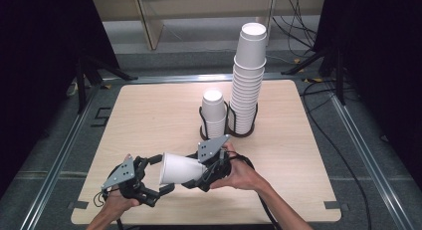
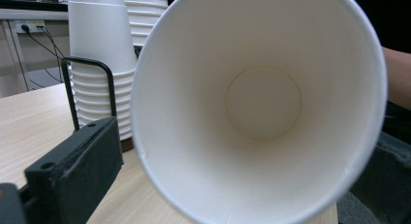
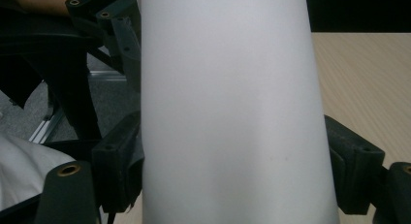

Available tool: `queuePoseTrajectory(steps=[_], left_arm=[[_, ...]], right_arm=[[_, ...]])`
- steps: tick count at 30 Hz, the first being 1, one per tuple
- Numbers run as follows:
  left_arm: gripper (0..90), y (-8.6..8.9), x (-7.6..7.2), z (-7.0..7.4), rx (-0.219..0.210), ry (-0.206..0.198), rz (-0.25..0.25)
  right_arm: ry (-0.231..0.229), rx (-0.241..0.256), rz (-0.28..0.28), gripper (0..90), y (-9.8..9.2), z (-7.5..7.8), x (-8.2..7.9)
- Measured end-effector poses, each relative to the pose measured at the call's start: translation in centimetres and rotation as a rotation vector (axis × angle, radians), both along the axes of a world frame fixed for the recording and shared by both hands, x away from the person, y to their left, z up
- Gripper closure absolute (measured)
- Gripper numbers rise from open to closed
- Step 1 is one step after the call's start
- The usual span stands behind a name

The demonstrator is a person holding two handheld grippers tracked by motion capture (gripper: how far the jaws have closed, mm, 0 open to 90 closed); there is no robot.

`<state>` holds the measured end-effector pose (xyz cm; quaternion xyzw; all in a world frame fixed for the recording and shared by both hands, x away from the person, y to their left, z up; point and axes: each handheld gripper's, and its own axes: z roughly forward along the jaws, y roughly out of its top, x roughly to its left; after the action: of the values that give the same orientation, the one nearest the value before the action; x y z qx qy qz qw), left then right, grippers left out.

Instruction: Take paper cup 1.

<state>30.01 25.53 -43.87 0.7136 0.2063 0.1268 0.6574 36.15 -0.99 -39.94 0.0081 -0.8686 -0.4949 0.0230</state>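
Note:
A single white paper cup lies on its side in the air above the table's front edge, mouth toward the left. My right gripper is shut on its narrow end; in the right gripper view the cup wall stands between both jaws of that gripper. My left gripper is open, one jaw above and one below the cup's rim. The left gripper view looks straight into the cup's mouth, with the left gripper spread wide on either side.
A black wire holder at the middle of the wooden table carries a short stack of cups and a tall stack. The short stack rises close behind the held cup. Cables run off to the right.

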Motion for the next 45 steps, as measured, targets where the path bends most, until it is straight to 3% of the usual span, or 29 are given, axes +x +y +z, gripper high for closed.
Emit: queuePoseTrajectory(steps=[11, 20, 22, 24, 29, 31, 34, 37, 38, 39, 42, 45], left_arm=[[3.7, -0.1, -0.3, 0.3, -0.032, 0.003, -0.034], [10.8, 0.1, -0.2, 0.7, -0.022, -0.001, -0.063], [12.1, 0.1, -0.2, 0.7, -0.002, -0.003, -0.069], [12.6, 0.0, -0.2, 0.7, 0.021, -0.01, -0.071], [13.2, 0.1, -0.1, 0.6, 0.072, -0.013, -0.066], [13.2, 0.0, 0.0, 0.5, 0.065, -0.01, -0.058], [13.2, -0.2, 0.0, 0.4, 0.12, -0.012, -0.061], [13.2, -0.4, -0.1, 0.3, 0.161, -0.011, -0.061], [13.2, -0.5, 0.0, 0.1, 0.146, -0.012, -0.072], [13.2, -0.5, -0.1, 0.2, 0.168, -0.01, -0.064], [13.2, -0.5, -0.1, 0.2, 0.18, -0.014, -0.063], [13.2, -0.6, -0.1, 0.2, 0.197, -0.014, -0.069]], right_arm=[[0.012, -0.003, 0.035, 23.1, 1.1, -0.8, -0.4], [0.02, 0.001, 0.034, 21.9, 0.8, -1.1, -0.2], [0.011, -0.009, 0.03, 21.2, 0.9, -1.2, -0.1], [0.035, -0.021, 0.028, 20.4, 0.9, -1.4, -0.2], [0.008, -0.071, 0.002, 16.5, 0.6, -1.3, -0.1], [-0.009, -0.101, -0.017, 16.1, 0.3, -0.8, -0.1], [-0.056, -0.153, -0.032, 16.3, 0.0, 0.0, -0.5], [-0.103, -0.204, -0.044, 16.0, 0.4, 0.7, -1.1], [-0.116, -0.225, -0.039, 16.1, 0.5, 0.8, -1.3], [-0.123, -0.24, -0.039, 16.7, 0.7, 0.9, -1.5], [-0.169, -0.292, -0.041, 16.9, 1.5, 0.8, -1.9], [-0.172, -0.317, -0.032, 17.6, 2.0, 0.5, -2.1]])
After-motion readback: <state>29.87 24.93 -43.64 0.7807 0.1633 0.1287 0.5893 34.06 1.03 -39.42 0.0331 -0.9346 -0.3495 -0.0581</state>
